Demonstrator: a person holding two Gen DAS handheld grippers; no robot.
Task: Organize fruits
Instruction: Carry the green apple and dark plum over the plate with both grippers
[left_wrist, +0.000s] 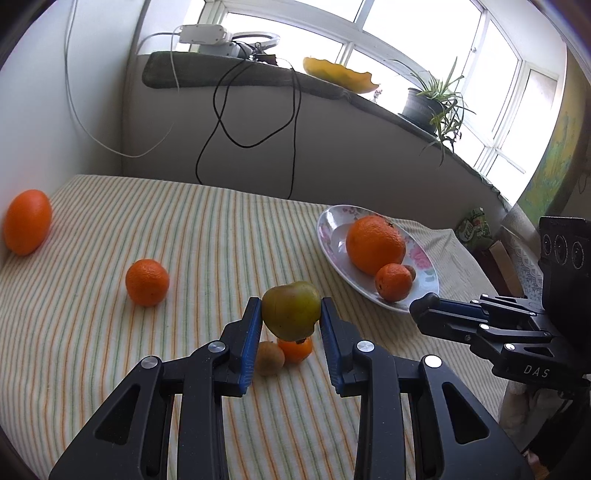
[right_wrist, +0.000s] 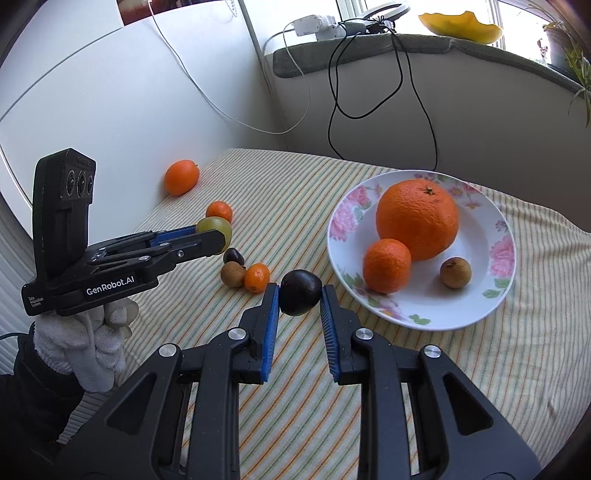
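My left gripper (left_wrist: 291, 301) is shut on a green-yellow apple-like fruit (left_wrist: 291, 314), held above the striped cloth. My right gripper (right_wrist: 300, 286) is shut on a small dark round fruit (right_wrist: 300, 295), lifted just left of the flowered plate (right_wrist: 424, 321). The plate holds a large orange (right_wrist: 417, 219), a mandarin (right_wrist: 386, 265) and a brown longan (right_wrist: 455, 272). Loose on the cloth lie a kumquat (right_wrist: 256, 277), a longan (right_wrist: 232, 274), another dark fruit (right_wrist: 233, 255), a mandarin (left_wrist: 147, 282) and an orange (left_wrist: 27, 221) by the wall.
A gloved hand (right_wrist: 92, 343) carries the left gripper. Black and white cables (left_wrist: 221, 122) hang down the wall behind the table. The windowsill above holds a potted plant (left_wrist: 432, 103), a yellow bowl (left_wrist: 340, 74) and a white device (left_wrist: 203, 35).
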